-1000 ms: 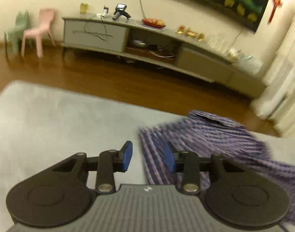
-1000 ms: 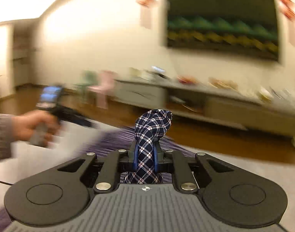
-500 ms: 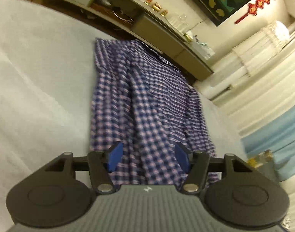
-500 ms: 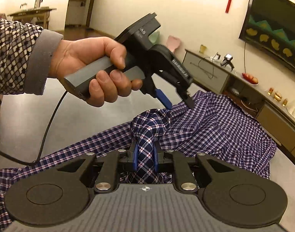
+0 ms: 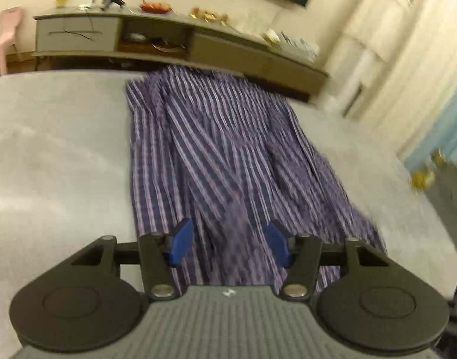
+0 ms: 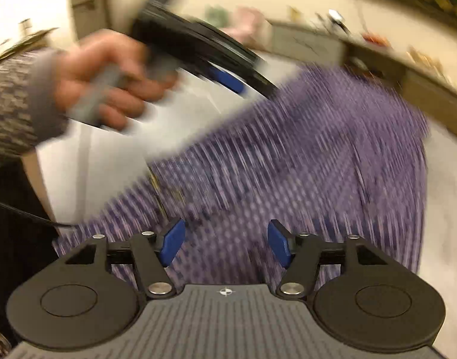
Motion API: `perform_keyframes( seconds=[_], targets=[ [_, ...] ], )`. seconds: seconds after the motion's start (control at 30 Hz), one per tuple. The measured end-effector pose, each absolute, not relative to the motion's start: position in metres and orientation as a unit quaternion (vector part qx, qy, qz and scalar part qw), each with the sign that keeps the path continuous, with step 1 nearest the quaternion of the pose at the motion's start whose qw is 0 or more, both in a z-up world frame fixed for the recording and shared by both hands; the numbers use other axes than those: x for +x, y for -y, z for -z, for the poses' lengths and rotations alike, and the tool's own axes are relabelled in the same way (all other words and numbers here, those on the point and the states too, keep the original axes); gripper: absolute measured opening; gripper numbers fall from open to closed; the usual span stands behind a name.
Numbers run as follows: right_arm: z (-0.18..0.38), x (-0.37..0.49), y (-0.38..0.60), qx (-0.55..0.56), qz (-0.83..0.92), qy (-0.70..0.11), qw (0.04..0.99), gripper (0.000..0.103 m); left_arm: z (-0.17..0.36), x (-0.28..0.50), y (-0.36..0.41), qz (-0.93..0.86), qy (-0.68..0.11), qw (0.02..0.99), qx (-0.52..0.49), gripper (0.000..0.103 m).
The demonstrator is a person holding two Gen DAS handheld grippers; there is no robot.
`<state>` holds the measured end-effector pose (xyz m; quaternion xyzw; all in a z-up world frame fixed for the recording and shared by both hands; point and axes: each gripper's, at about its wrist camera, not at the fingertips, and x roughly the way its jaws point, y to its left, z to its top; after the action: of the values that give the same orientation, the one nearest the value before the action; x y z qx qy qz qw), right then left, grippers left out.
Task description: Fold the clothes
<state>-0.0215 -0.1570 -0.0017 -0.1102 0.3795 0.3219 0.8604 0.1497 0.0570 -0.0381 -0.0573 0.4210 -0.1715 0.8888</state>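
Grey bed (image 5: 55,149), TV unit (image 5: 174,42) behind. Purple plaid shirt (image 5: 222,155) flat, wrinkled, under left gripper (image 5: 230,243), 2 fingers wide, empty. R wrist: blurred shirt (image 6: 318,155) below right gripper (image 6: 227,243), wide apart, empty; hand (image 6: 109,74) w/ left gripper (image 6: 216,65).

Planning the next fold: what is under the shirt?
The shirt lies spread on a grey surface, which shows on both sides of it. Anything between cloth and surface is covered. Both grippers hang above it, jaws open.
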Motion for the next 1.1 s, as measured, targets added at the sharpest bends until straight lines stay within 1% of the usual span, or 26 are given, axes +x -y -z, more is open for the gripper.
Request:
perform_keyframes(
  seconds=[0.1, 0.27, 0.4, 0.43, 0.47, 0.53, 0.6, 0.8, 0.83, 0.9, 1.03, 1.1],
  targets=[
    [0.021, -0.042, 0.187, -0.083, -0.286, -0.396, 0.869, 0.064, 0.047, 0.119, -0.050, 0.174, -0.429, 0.886, -0.033, 0.055],
    [0.026, -0.074, 0.252, -0.006, -0.224, -0.389, 0.894, 0.064, 0.062, 0.068, -0.066, 0.162, -0.443, 0.880, -0.055, 0.057],
    [0.025, -0.075, 0.284, 0.031, -0.187, -0.381, 0.905, 0.064, 0.061, 0.022, -0.078, 0.151, -0.440, 0.882, -0.076, 0.058],
    [0.023, -0.076, 0.291, 0.038, -0.182, -0.379, 0.907, 0.067, 0.060, 0.011, -0.081, 0.147, -0.438, 0.883, -0.081, 0.058],
    [0.021, -0.078, 0.297, 0.045, -0.175, -0.376, 0.909, 0.075, 0.059, 0.000, -0.084, 0.143, -0.437, 0.884, -0.085, 0.058],
    [0.022, -0.083, 0.312, 0.056, -0.162, -0.377, 0.910, 0.082, 0.058, -0.024, -0.095, 0.122, -0.432, 0.889, -0.085, 0.059],
    [0.024, -0.089, 0.324, 0.063, -0.154, -0.385, 0.908, 0.083, 0.057, -0.049, -0.106, 0.101, -0.427, 0.894, -0.086, 0.060],
    [0.036, -0.102, 0.330, 0.053, -0.151, -0.406, 0.900, 0.085, 0.055, -0.086, -0.121, 0.089, -0.433, 0.891, -0.101, 0.062],
    [0.038, -0.102, 0.328, 0.046, -0.153, -0.408, 0.899, 0.085, 0.056, -0.087, -0.116, 0.100, -0.434, 0.890, -0.098, 0.062],
    [0.039, -0.105, 0.325, 0.033, -0.155, -0.411, 0.898, 0.086, 0.052, -0.099, -0.097, 0.140, -0.425, 0.892, -0.056, 0.061],
    [0.037, -0.113, 0.324, 0.018, -0.157, -0.413, 0.897, 0.086, 0.043, -0.126, -0.064, 0.228, -0.404, 0.886, 0.021, 0.061],
    [0.038, -0.119, 0.326, 0.016, -0.157, -0.416, 0.896, 0.086, 0.040, -0.133, -0.065, 0.236, -0.398, 0.886, 0.016, 0.061]
  ],
)
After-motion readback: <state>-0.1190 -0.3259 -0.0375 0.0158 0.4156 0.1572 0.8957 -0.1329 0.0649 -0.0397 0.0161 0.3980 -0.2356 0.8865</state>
